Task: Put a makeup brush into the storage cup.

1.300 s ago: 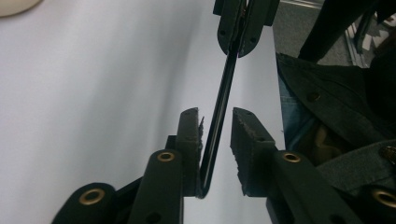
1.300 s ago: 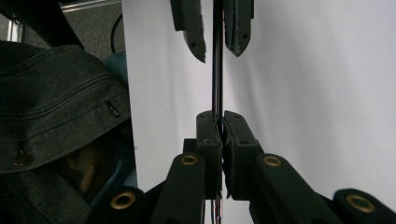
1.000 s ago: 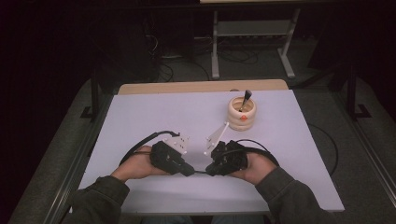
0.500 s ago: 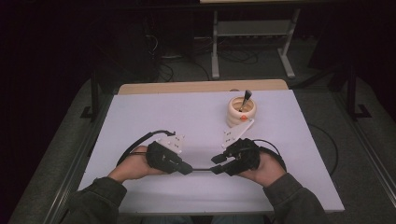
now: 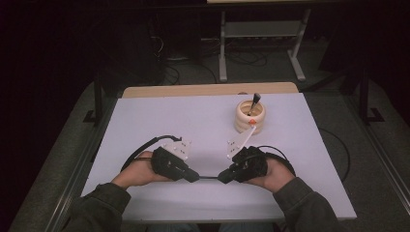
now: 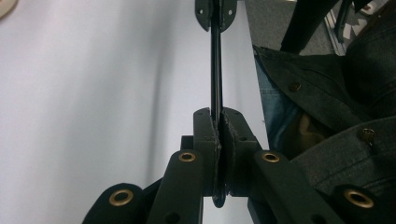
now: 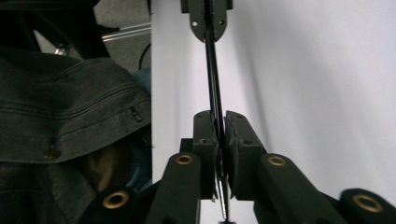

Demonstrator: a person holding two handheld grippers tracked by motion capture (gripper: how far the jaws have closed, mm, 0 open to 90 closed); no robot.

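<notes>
Between your two hands, low over desk [image 5: 145, 121]: thin black rod [image 5: 208, 178] spans from left hand-held gripper [image 5: 192, 177] to right hand-held gripper [image 5: 223, 177], long axis left-right across desk. Both clamped tight on rod, one end each. Neither hand nearer. Ribbed cup [image 5: 250, 116] with dark stick inside stands beyond your right hand, well apart. Rod's gripped ends hidden between pads; what rod is, hard to tell.

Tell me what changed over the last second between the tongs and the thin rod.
The right tongs swung from pointing up the table to pointing at the left tongs and now clamp the thin black rod from the opposite end. The left tongs stayed shut on it; the cream holder did not move.
</notes>
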